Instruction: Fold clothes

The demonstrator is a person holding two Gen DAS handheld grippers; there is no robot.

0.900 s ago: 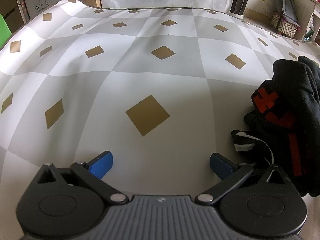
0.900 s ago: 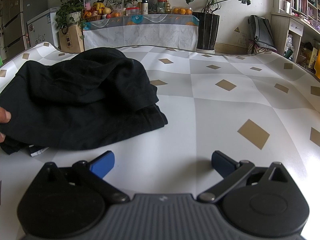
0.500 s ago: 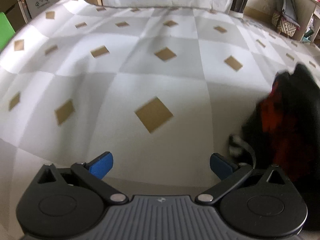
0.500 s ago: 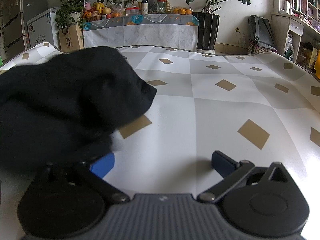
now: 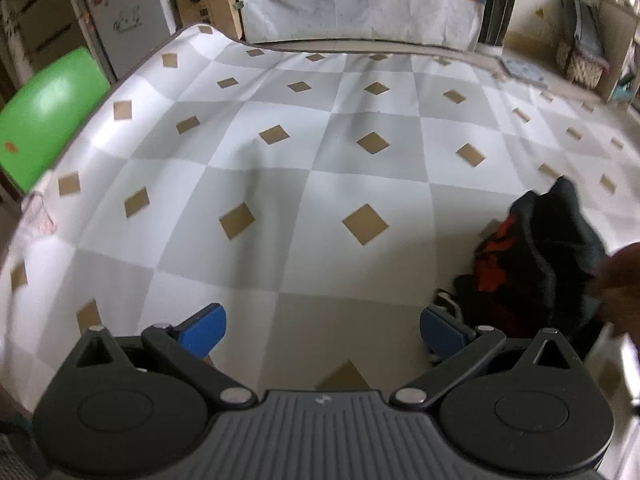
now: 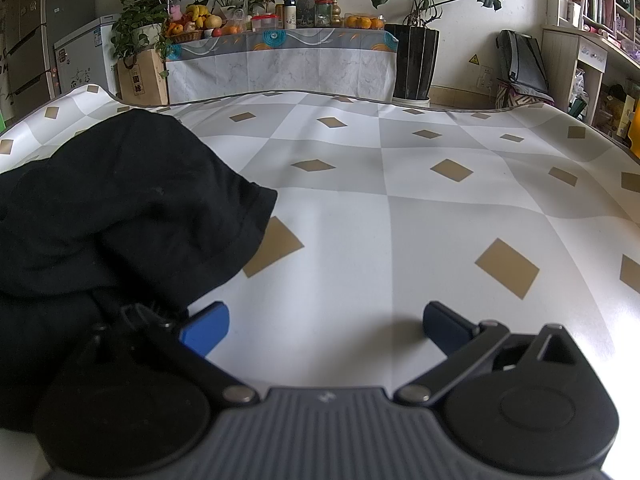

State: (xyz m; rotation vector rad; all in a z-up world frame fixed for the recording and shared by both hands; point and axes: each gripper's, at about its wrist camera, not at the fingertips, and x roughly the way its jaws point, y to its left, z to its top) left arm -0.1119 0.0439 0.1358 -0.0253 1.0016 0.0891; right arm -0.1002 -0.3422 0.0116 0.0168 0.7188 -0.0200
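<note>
The black garment (image 6: 120,216) lies bunched in a heap on the counter (image 6: 400,240), which is covered with a grey-and-white checked cloth with tan diamonds. Seen from the right claw (image 6: 324,330), the heap lies to the left and spills over that claw's left arm, up to its blue left pad; nothing sits between the pads. Seen from the left claw (image 5: 322,330), the same garment (image 5: 552,264) is just to the right, showing a red print and a white label or cord near the claw's right pad. A blurred hand (image 5: 620,284) shows at the garment's far right edge.

Both claws stand released, jaws wide, holding nothing.

The garment looks like soft, light knit cloth: limp, with no stiffness of its own, so it will sag and drape from wherever it is pinched, and the layers may slide over one another. It is not fragile. A grip on the bulk of the heap would likely catch several layers at once. The better hold, I judge, is on a single hemmed edge, such as the one at the heap's right side in the right wrist view, with the other claw on a matching edge or corner, to lift and spread it flat before any fold.
</note>
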